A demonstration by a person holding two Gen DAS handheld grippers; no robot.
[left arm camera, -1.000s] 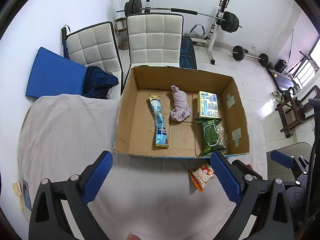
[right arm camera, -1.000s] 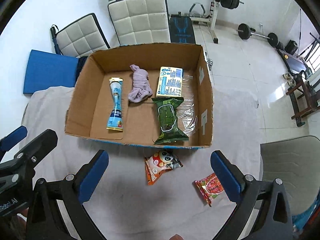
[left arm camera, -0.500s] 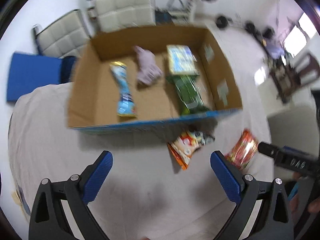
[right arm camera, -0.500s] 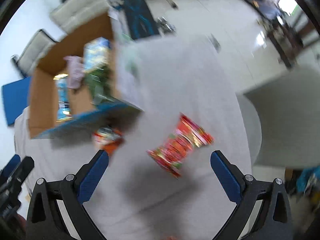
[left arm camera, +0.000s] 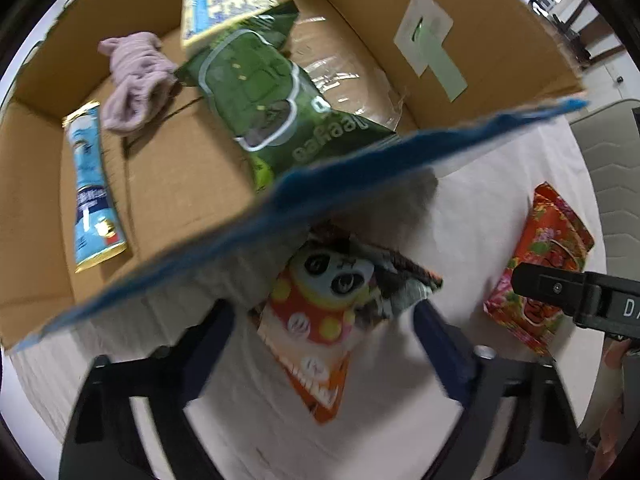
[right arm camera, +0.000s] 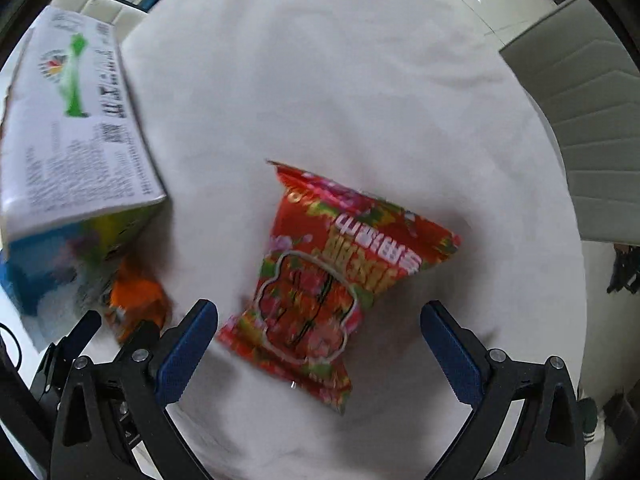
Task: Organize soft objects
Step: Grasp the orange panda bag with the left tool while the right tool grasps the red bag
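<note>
The left gripper is hovering with its jaws spread wide, and the panda snack bag is lying between them on the white tablecloth, touching neither finger. The bag's far end is tucking under the blue-edged near wall of the cardboard box, which is rising just beyond the fingertips. Past that wall, inside the box, a green snack pack is lying straight ahead of the jaws, with a yellow and blue packet beyond it. A lilac sock is sitting ahead and to the left, and a light blue tube pouch is lying further left on the box floor.

The right gripper is also holding its jaws spread wide, with nothing pinched. The red floral snack bag is lying between them and slightly ahead on the cloth, apart from both pads; in the left wrist view the same bag is showing off to the right of the left jaws, partly behind the right gripper's black finger. Left of the right jaws, the box's printed outer side is standing, the orange corner of the panda bag peeking out beside it. Motion blur is softening both views.
</note>
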